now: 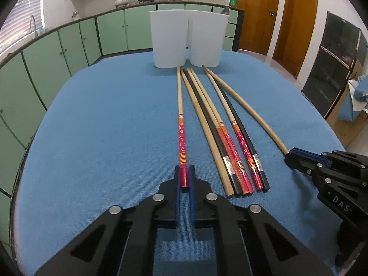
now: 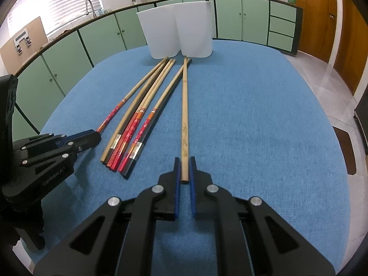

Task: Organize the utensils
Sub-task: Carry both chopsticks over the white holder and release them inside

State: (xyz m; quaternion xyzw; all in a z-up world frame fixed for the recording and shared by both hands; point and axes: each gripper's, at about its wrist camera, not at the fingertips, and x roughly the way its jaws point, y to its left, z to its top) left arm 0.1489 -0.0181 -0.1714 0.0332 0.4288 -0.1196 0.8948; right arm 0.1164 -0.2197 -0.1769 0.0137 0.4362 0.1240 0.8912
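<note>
Several chopsticks lie on a blue table (image 1: 92, 126), tips toward a white two-part holder (image 1: 187, 39). My left gripper (image 1: 184, 172) is shut on the red end of a red-patterned chopstick (image 1: 180, 115), which rests on the table. My right gripper (image 2: 185, 165) is shut on the thick end of a plain wooden chopstick (image 2: 184, 105), also lying on the table. Between them lies a bundle of red, black and plain chopsticks (image 1: 230, 142), seen in the right view too (image 2: 133, 128). The right gripper also shows in the left view (image 1: 292, 157), and the left gripper in the right view (image 2: 94, 135).
The white holder (image 2: 179, 34) stands at the table's far edge, a dark utensil handle (image 1: 225, 11) sticking out of its right part. Green kitchen cabinets (image 1: 69, 50) run behind the table. Wooden doors (image 1: 296, 23) stand at the right.
</note>
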